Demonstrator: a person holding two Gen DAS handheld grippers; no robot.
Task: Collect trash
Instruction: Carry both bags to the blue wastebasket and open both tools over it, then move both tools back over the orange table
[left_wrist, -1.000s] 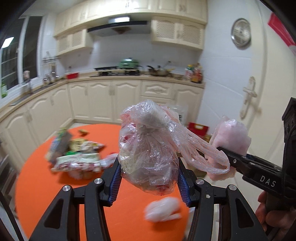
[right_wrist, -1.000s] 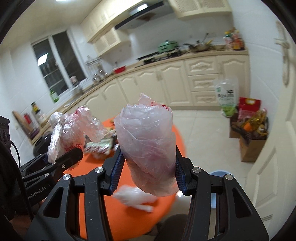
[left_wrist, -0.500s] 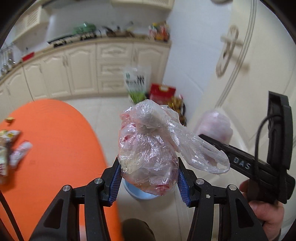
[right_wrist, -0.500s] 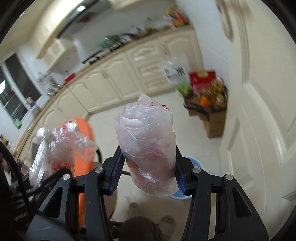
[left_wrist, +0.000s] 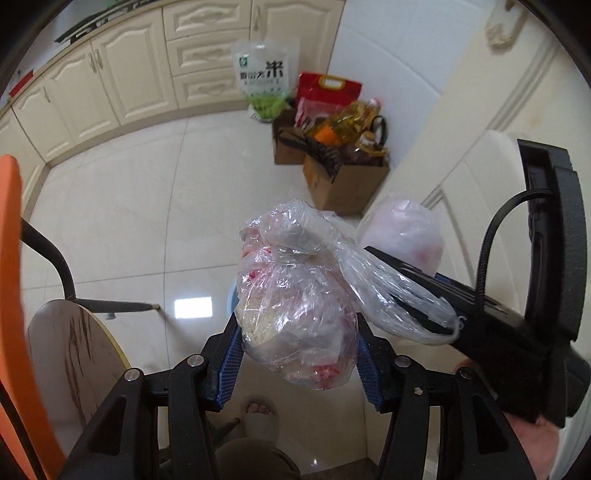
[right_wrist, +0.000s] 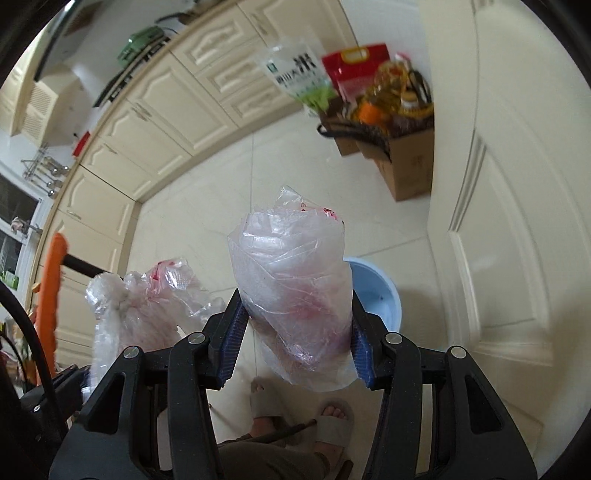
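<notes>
A cream-tiled kitchen floor (left_wrist: 122, 206) is spreading out under both views, with pale cabinets along the far wall and a cardboard box (left_wrist: 343, 181) of groceries sitting by a white door.

In the left wrist view, the left gripper (left_wrist: 299, 350) is pointing steeply down and pinching a knotted clear trash bag (left_wrist: 295, 295) between its blue pads, the knot end sticking up and away from the camera. Its jaws have just been easing apart a little, yet the bag is sitting squeezed between the pads, so I am reading it as gripped. The right gripper (left_wrist: 424, 291) is reaching in from the right side of this view, with a second bag at its tip. Only a thin sliver of blue is peeking out behind the knotted bag, so the bin's place is hard to judge here. An orange table edge (left_wrist: 14, 258) is running down the left border.

In the right wrist view, the right gripper (right_wrist: 295, 343) is clamping a rolled pinkish plastic bag (right_wrist: 291, 288) standing upright between its pads; these jaws too have just been opening slightly with the bag between them. The light blue bin (right_wrist: 376, 295) is lying just beyond and right of that bag, below the fingers. The knotted bag is hanging further left, so the right hand seems nearer the bin and likelier to drop first
</notes>
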